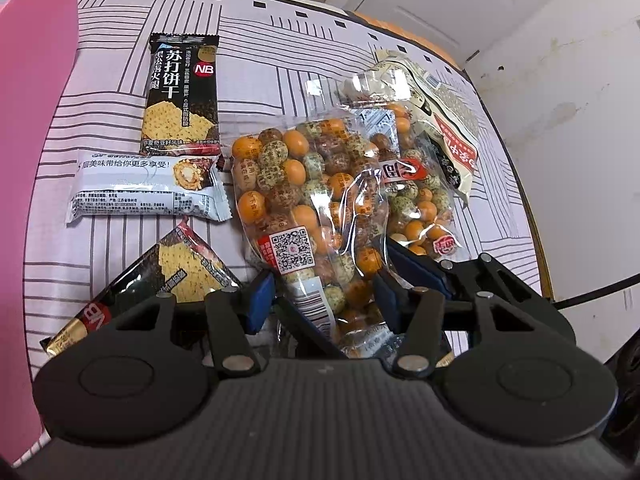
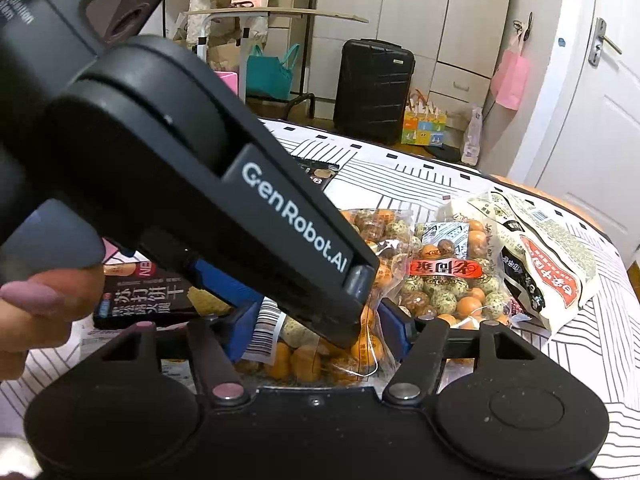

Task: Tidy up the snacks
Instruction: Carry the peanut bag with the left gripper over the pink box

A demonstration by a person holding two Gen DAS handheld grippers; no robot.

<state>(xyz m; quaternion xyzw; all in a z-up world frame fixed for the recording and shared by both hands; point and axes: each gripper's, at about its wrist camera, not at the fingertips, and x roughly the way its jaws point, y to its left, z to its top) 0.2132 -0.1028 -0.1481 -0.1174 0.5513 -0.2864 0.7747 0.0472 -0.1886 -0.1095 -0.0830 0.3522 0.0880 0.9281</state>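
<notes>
The clear bag of round snacks [image 1: 308,200] lies long-ways on the striped cloth [image 1: 280,40], pointing away from the left claw [image 1: 320,300]. It is full of orange, brown and speckled balls. Both claws are apart, with the bag's near end between the fingers of each. The right claw [image 2: 320,336] sits low beside it.

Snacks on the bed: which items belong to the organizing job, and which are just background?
Job: near bag of coated nuts, second nut bag, two black cracker packs, white wafer pack, beige pouch.

Background: black suitcase, teal bag, pink bag.
</notes>
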